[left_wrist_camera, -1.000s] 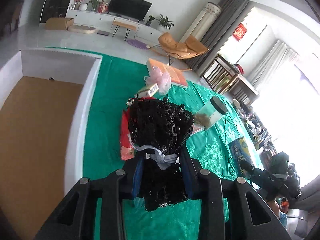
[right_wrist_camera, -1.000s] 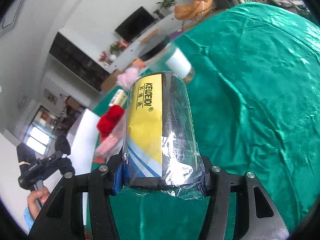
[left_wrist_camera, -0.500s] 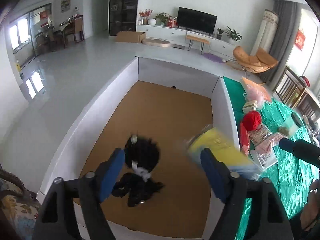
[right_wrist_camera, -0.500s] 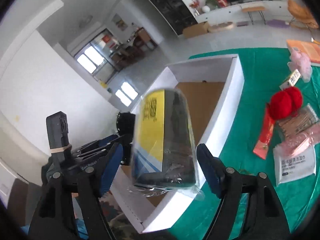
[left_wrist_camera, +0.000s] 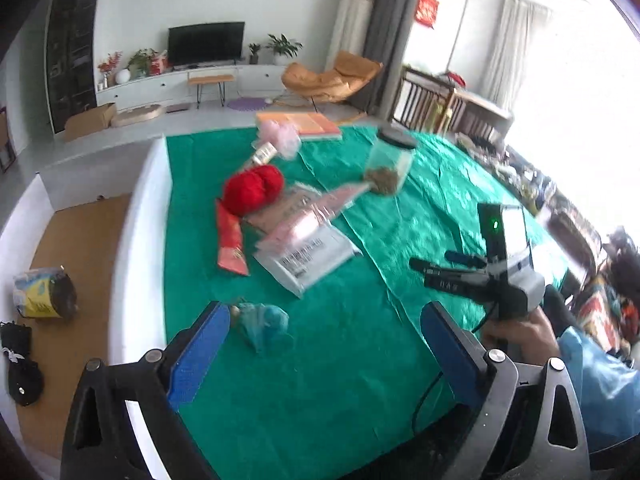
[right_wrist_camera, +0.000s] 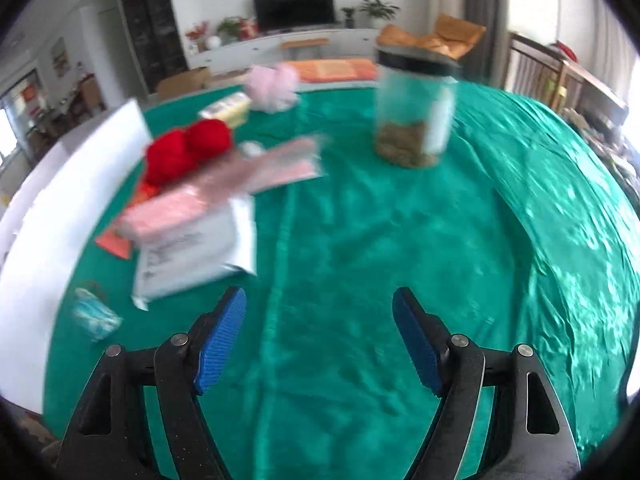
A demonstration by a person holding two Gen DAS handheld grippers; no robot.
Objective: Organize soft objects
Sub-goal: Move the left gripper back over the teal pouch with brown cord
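Both tools now empty: left tool (left_wrist_camera: 324,344) still spreading, right tool (right_wrist_camera: 320,336) spread; lacy black garment (left_wrist_camera: 18,364) and cylindrical plastic-wrapped pack (left_wrist_camera: 42,298) dropped into the cardboard-floored box (left_wrist_camera: 138,240).

We see a clear plastic jar (right_wrist_camera: 414,114) with a black lid standing upright on the green tablecloth (right_wrist_camera: 400,260), brown bits filling its bottom.

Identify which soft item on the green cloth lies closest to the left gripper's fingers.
The small teal mesh pouch, just ahead of the left gripper; the red yarn and pink puff lie much farther off.
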